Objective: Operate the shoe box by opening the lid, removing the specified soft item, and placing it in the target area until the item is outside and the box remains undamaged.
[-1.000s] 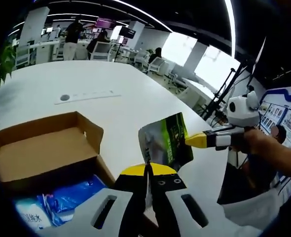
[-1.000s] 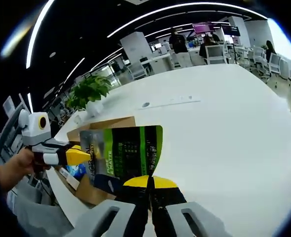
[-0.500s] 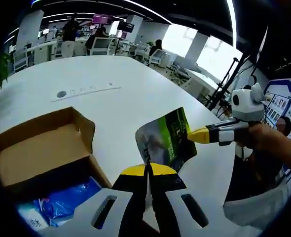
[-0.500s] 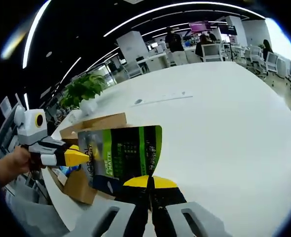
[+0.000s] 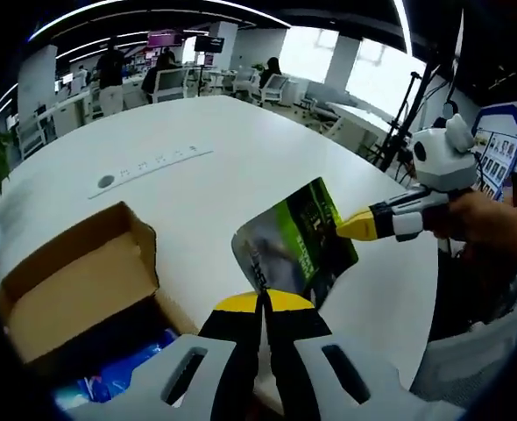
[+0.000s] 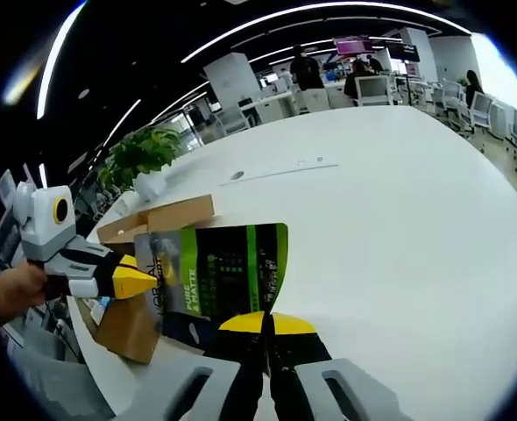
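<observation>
Step in hand: carrying the soft item away from the box; the lid is already open and the item is out.
Item: a green, black and silver soft foil pouch [image 5: 295, 241], held in the air above the white round worktop [image 5: 197, 180], just right of the box in the left gripper view.
Left claw [image 5: 263, 303]: pressed together on the pouch's near bottom edge.
Right claw [image 6: 265, 323]: pressed together on another edge of the same pouch; in the left gripper view it comes in from the right with yellow tips.
Box: an open brown cardboard shoe box [image 5: 74, 285], flaps up, looking undamaged, with a blue plastic packet [image 5: 123, 377] inside near its near side.
Next move: probably lowering the pouch onto bare worktop well apart from the box, then spreading both claws to let go.
</observation>
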Motion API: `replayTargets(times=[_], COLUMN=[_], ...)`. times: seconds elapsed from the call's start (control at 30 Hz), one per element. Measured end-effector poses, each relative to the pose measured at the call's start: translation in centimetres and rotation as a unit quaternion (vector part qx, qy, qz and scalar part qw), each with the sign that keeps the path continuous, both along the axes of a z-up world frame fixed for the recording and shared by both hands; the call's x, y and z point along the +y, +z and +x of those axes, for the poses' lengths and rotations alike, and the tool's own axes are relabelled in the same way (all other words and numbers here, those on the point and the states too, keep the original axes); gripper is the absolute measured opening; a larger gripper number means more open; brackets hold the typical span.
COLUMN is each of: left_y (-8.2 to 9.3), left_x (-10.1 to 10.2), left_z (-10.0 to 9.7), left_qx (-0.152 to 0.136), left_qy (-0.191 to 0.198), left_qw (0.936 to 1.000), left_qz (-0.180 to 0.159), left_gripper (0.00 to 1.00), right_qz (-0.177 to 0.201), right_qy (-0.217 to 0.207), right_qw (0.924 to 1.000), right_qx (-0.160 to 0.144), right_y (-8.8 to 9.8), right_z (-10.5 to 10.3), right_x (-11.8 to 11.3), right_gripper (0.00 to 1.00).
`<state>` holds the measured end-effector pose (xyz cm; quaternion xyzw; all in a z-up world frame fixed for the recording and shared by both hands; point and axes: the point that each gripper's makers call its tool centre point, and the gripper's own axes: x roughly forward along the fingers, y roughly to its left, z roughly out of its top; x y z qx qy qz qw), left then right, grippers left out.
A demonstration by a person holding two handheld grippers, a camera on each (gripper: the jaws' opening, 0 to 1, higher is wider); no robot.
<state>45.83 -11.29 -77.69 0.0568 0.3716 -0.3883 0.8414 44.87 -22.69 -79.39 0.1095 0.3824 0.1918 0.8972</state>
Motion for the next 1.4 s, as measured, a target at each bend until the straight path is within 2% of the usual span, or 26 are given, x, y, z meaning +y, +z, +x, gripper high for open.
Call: replayTargets(times=[0.27, 0.43, 0.8, 1.13, 1.4], left_y=[-0.7, -1.1, -2.1, -2.7, -2.7], left_x=[-0.5, -0.6, -1.0, -1.1, -1.0], left_z=[0.1, 0.4, 0.8, 1.0, 1.3], left_qx=[-0.039, -0.04, -0.074, -0.074, -0.063], left_qy=[-0.05, -0.06, -0.119, -0.124, -0.107], left_qw=[0.9968, 0.9955, 0.9828, 0.9809, 0.985], left_qz=[0.048, 0.061, 0.121, 0.13, 0.119], left_gripper=[0.0, 0.0, 0.0, 0.0, 0.01], right_qz=[0.0, -0.006, -0.025, -0.026, -0.027], right_qy=[-0.008, -0.007, -0.008, -0.018, -0.027], right_qw=[1.0, 1.0, 0.9995, 0.9992, 0.9991], right_qx=[-0.001, -0.003, -0.017, -0.022, -0.021], right_y=[-0.7, -1.0, -1.9, -2.8, -3.4], right_z=[0.4, 0.5, 1.2, 1.7, 1.9], right_x=[-0.4, -0.6, -1.0, -1.6, -1.6], right_gripper=[0.0, 0.0, 0.0, 0.0, 0.0])
